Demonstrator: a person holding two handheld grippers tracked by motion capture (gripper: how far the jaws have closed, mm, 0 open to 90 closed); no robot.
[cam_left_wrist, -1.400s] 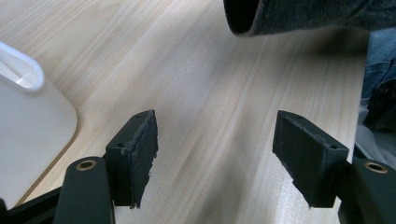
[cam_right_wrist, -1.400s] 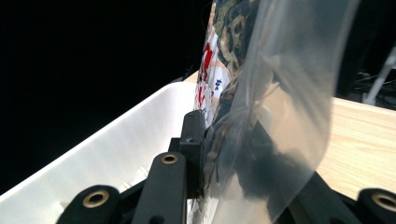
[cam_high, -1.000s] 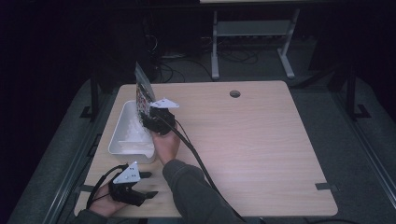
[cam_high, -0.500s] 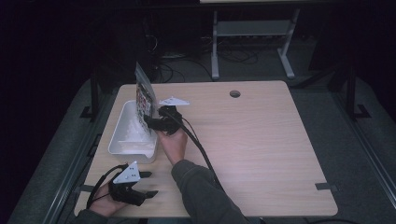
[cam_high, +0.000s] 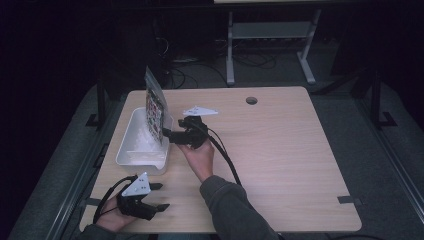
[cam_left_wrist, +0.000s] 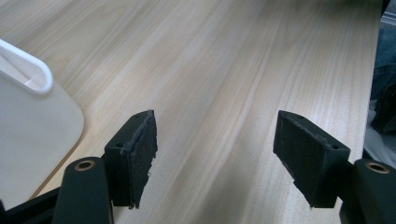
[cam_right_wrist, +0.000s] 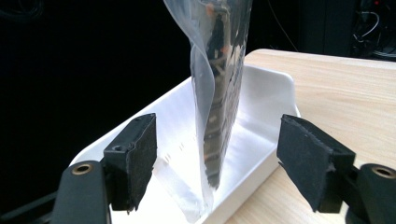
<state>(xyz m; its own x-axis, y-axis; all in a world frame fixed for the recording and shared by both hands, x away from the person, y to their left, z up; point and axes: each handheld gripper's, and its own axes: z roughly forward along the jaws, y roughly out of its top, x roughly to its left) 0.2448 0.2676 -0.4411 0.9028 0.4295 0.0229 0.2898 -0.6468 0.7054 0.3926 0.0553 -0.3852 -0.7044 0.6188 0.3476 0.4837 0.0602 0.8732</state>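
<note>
The bag (cam_right_wrist: 219, 93) stands upright in the white tray (cam_high: 131, 145) by the table's (cam_high: 280, 150) left edge, between the right gripper's (cam_high: 167, 134) just-opened jaws, untouched. The left gripper (cam_high: 159, 196) gapes empty near the front-left corner.

The wooden table (cam_high: 280, 150) has a round cable hole (cam_high: 251, 100) near its far edge. Beyond that edge, on the dark floor, stands a grey metal stand (cam_high: 272, 35), with loose cables (cam_high: 200, 60) to its left.
</note>
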